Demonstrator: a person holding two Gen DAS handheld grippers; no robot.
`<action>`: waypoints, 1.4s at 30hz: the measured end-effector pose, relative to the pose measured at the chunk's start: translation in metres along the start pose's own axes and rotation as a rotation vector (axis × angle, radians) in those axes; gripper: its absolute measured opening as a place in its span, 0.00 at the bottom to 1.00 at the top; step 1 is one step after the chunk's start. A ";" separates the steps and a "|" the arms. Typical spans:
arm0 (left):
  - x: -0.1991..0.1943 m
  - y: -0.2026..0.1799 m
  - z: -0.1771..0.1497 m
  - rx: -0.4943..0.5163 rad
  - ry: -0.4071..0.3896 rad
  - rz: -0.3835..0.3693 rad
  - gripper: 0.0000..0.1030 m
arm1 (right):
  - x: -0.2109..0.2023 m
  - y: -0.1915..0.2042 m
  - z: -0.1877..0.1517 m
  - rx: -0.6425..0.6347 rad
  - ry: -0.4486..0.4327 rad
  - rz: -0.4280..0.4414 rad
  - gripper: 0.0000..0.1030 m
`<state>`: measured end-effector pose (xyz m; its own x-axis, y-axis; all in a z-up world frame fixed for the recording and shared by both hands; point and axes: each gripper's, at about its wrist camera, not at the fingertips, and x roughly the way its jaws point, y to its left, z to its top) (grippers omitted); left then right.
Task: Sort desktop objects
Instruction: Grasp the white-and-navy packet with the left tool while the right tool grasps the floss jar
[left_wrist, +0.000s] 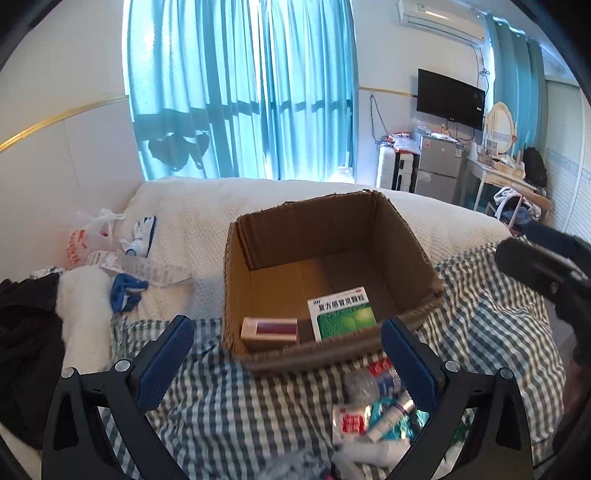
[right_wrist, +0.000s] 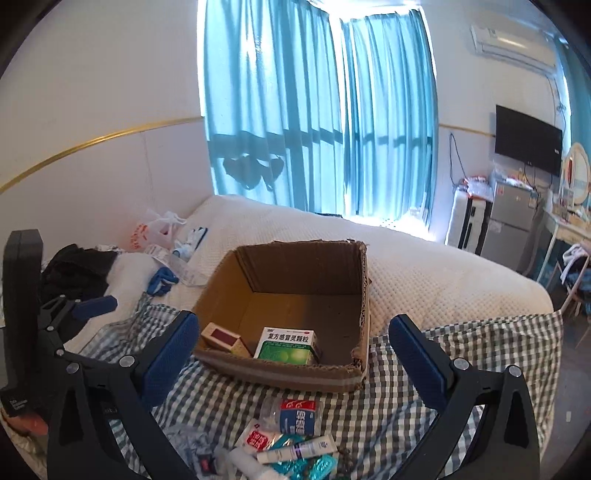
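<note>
Cardboard box sits open on a bed, partly on the white cover and partly on a checked cloth in grey and white. Inside the box, near its front wall, lie 2 things: a green and white medicine box and a small box with a dark red face, which lies just to the left of it. They lie close together; if they touch, it is too hard to see. On the checked cloth in front of the box there is a little heap of small things: a crushed clear water bottle with a blue and red label, a white packet with a red square, a white tube and some shiny teal packets. The left tongs are open as wide as they go, with nothing between the blue pads. They hang above the cloth, and the front wall of the box shows in the gap. The right tongs are wide open too and hold nothing. They also hang above the cloth in front of the box. Each pair of tongs can be seen at the edge of the other's view. To the left of the box, on the white cover, lie a white plastic bag with red print, a long paper receipt, a blue glove and some black clothes. Behind the bed hang blue curtains with light coming through.
</note>
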<state>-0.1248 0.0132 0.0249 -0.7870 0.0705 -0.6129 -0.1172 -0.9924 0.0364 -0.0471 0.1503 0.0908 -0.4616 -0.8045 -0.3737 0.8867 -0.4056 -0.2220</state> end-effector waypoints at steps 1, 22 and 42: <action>-0.006 -0.001 -0.005 -0.002 0.014 0.005 1.00 | -0.006 0.003 -0.002 -0.011 0.001 0.003 1.00; 0.069 0.011 -0.183 -0.219 0.475 0.138 1.00 | 0.065 0.001 -0.138 0.034 0.292 -0.013 1.00; 0.096 0.035 -0.191 -0.343 0.461 0.006 0.50 | 0.171 0.010 -0.159 0.020 0.426 -0.087 1.00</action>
<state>-0.0883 -0.0345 -0.1835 -0.4328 0.0896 -0.8970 0.1507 -0.9739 -0.1700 -0.1215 0.0782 -0.1185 -0.5004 -0.5177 -0.6940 0.8425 -0.4757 -0.2527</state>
